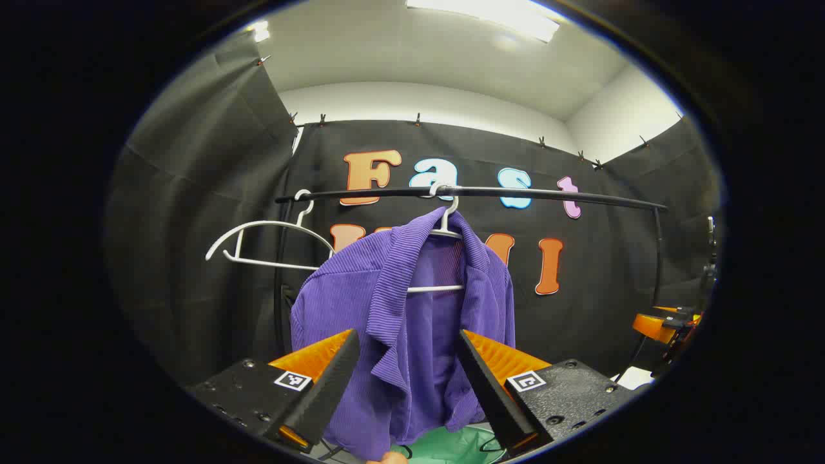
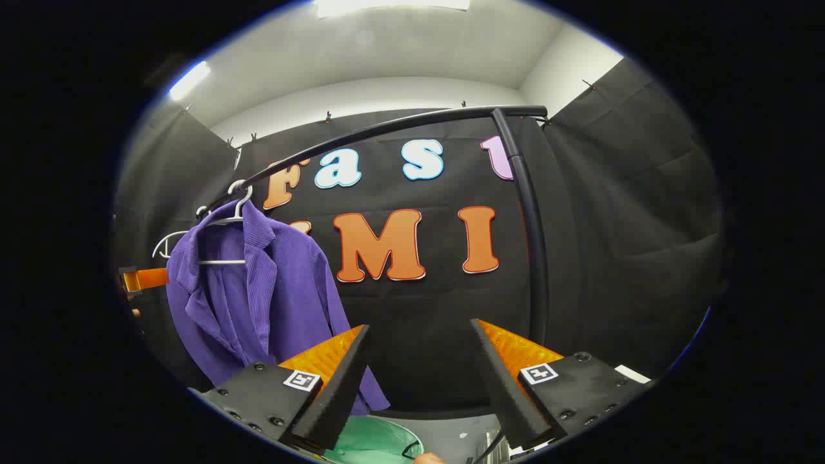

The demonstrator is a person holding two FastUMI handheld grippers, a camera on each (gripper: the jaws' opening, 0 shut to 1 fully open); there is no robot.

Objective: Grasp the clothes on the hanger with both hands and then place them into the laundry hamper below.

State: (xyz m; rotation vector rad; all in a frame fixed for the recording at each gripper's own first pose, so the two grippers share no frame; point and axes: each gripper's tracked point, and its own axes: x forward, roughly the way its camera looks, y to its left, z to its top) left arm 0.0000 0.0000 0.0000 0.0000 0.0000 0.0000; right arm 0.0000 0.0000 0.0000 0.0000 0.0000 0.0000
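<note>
Left gripper (image 1: pixel 407 380) was level, pointed straight at the purple jacket (image 1: pixel 399 335), fingers spread wide with nothing between them and the front lapel framed in the gap. Not touching cloth; looked like an approach stance, lined up for the lower front. Right gripper (image 2: pixel 419 380) was likewise wide apart and empty, aimed at the bare booth wall with the jacket (image 2: pixel 258 303) well off to its left side, so it would need to swing inward before a two-handed grasp.

Below both, a green hamper (image 1: pixel 451 446) sat under the garment, rim just showing at the bottom edge, seen also in the right gripper view (image 2: pixel 374 444). Sensible placement: the jacket could drop straight in.

Farther back, the jacket hung on a white hanger (image 1: pixel 445 222) hooked over the black rail (image 1: pixel 515 193). A second, bare hanger (image 1: pixel 264 245) hung beside it on the rail.
</note>
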